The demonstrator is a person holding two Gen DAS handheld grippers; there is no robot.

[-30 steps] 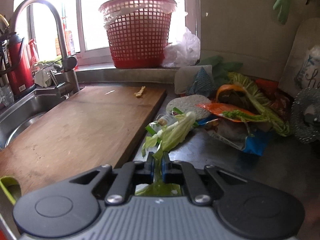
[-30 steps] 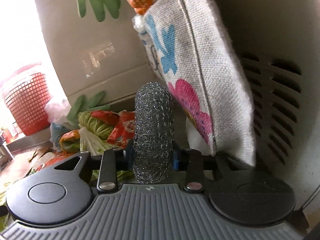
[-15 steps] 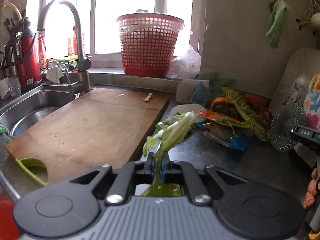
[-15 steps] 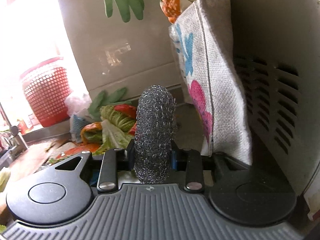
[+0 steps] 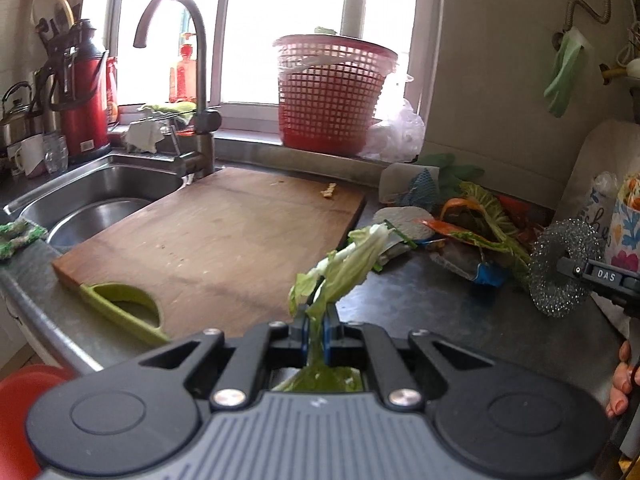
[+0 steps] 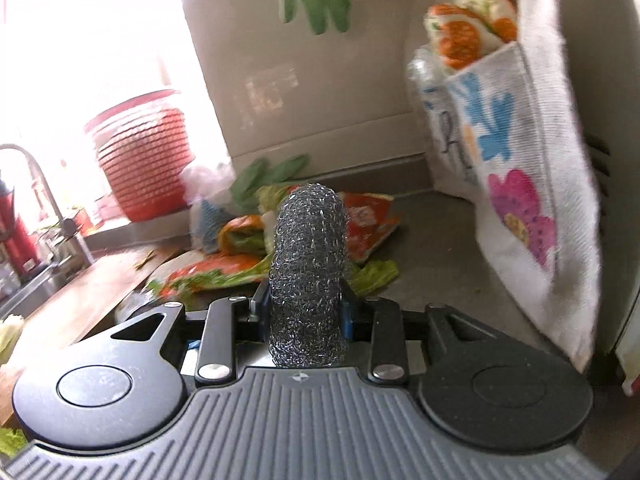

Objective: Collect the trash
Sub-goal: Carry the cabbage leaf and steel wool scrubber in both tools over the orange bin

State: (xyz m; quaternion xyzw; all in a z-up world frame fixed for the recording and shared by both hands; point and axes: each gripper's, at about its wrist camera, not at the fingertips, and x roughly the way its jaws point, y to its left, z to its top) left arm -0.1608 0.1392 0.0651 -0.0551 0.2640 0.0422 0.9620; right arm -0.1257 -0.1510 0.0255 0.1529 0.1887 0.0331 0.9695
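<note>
The steel sink [image 5: 96,200] is bare inside, and the red basket [image 5: 332,92] on the windowsill holds a white liner with something green on top. The cutting board [image 5: 216,248] fills the tabletop [image 5: 440,304] to its front edge, with a trash pile [image 5: 476,232] in the back corner. The left gripper [image 5: 316,326] has its fingers pinched tight on a cabbage leaf [image 5: 348,264] raised above the tabletop; the right gripper [image 6: 306,308] clamps a steel scourer [image 6: 307,272].

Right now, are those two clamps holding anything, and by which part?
Yes. The left gripper pinches a cabbage leaf by its lower end. The right gripper squeezes a steel wool scrubber across its lower middle.
</note>
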